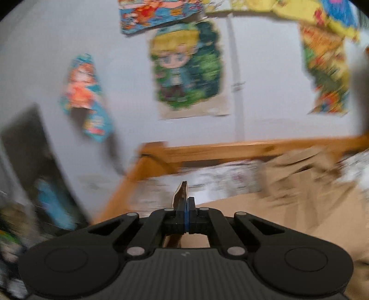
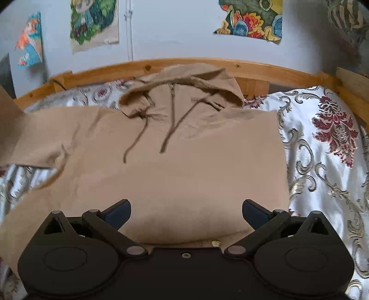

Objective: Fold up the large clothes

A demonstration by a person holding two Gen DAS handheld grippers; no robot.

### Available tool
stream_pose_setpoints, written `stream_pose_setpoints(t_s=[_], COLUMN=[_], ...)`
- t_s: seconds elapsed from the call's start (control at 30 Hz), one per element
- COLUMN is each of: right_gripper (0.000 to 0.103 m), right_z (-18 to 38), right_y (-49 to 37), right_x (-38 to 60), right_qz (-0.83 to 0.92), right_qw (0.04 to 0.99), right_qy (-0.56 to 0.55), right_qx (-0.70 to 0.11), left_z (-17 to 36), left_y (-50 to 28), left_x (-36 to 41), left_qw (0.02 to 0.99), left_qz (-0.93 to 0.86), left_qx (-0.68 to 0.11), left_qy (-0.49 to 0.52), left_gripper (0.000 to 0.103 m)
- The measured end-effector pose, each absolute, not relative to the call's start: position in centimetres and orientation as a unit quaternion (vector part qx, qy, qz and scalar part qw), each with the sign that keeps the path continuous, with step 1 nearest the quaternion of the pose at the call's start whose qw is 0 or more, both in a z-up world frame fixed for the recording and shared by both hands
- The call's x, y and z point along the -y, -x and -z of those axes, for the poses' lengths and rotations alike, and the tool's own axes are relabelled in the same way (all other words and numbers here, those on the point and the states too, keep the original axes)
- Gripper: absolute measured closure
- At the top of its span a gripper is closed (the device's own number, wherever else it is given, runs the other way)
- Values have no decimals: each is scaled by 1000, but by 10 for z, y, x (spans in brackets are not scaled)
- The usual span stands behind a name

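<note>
1. Your bed (image 2: pixel 322 138) carries the tan hoodie (image 2: pixel 173 173) flat, hood toward the headboard edge.
2. Your right gripper (image 2: pixel 186 211) hovers spread over its hem.
3. Your left gripper (image 1: pixel 187 208) pinches hoodie fabric.
4. No readable writing.

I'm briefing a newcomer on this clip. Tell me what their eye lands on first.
First, the tan hoodie spread flat on the bed, hood toward the wooden bedframe, filling the right wrist view, with the right gripper open above its hem. Next, the left gripper, shut on a fold of tan cloth in a blurred view. Then the cartoon posters on the wall behind.
</note>
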State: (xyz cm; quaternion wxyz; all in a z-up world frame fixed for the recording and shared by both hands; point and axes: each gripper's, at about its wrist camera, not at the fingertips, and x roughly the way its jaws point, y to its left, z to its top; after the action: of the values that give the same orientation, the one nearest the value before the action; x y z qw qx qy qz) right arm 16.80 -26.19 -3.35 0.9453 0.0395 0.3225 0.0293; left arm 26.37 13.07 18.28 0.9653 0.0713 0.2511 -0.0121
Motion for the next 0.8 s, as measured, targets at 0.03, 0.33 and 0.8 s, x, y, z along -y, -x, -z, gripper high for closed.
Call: stream_pose_setpoints(t_s=[0.03, 0.33, 0.8], right_gripper=[1, 1, 2], right_z=[31, 16, 53], right_y=[-165, -154, -173], right_x=[263, 295, 298], right_qz=[-39, -84, -202], right_qw=[949, 952, 903], right_qy=[-52, -163, -219], right_qx=[-307, -247, -310], left_z=[-187, -168, -74], left_y=[-264, -290, -311], left_x=[-120, 39, 70], left_qw=[963, 937, 919], left_qz=[41, 203, 178], left_qx=[-260, -282, -350], left_qy=[-50, -34, -21], left_gripper=[103, 103, 92])
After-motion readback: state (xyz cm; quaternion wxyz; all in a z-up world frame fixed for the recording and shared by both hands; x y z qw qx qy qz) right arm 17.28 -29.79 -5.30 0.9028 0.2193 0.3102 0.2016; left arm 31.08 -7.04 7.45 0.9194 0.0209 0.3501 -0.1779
